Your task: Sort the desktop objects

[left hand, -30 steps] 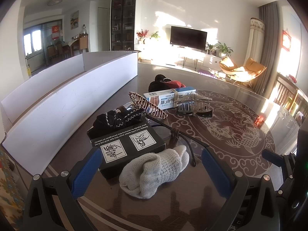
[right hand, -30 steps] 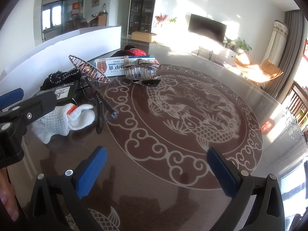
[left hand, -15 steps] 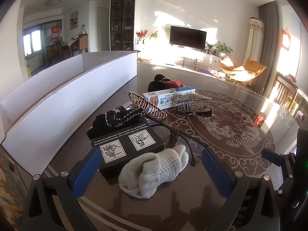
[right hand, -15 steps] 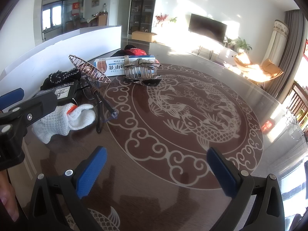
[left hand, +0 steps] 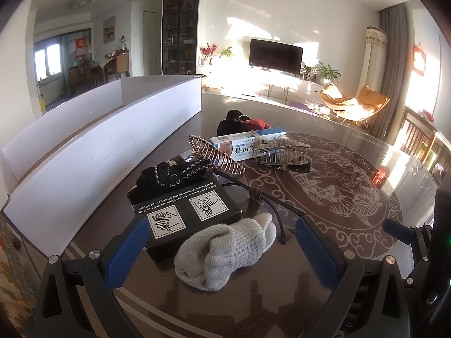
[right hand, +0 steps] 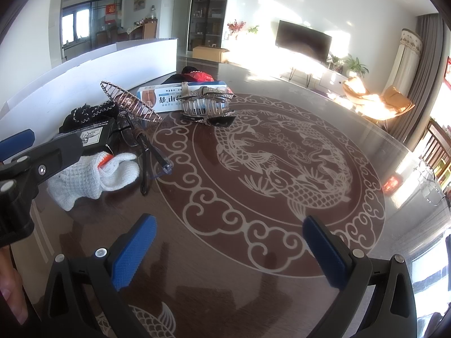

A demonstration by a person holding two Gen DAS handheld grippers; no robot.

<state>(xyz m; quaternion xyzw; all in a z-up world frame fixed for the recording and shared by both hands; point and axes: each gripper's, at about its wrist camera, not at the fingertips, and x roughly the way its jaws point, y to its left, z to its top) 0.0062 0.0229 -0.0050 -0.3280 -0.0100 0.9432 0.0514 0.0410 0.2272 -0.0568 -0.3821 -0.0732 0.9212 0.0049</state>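
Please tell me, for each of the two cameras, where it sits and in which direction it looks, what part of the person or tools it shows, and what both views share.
Left wrist: sits on the left gripper, low over the table, facing the white knit glove and black box; its blue pads show, open.
Right wrist: sits on the right gripper, facing the table's dragon pattern; open pads show, plus the left gripper and some of a hand at the left edge.
Shared: glove, box, glasses, two hair clips, blue-white carton, television.

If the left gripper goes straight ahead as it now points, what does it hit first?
Most likely the white knit glove, lying between the open fingers of the left gripper. The black box sits just behind it to the left; depth is hard to judge.
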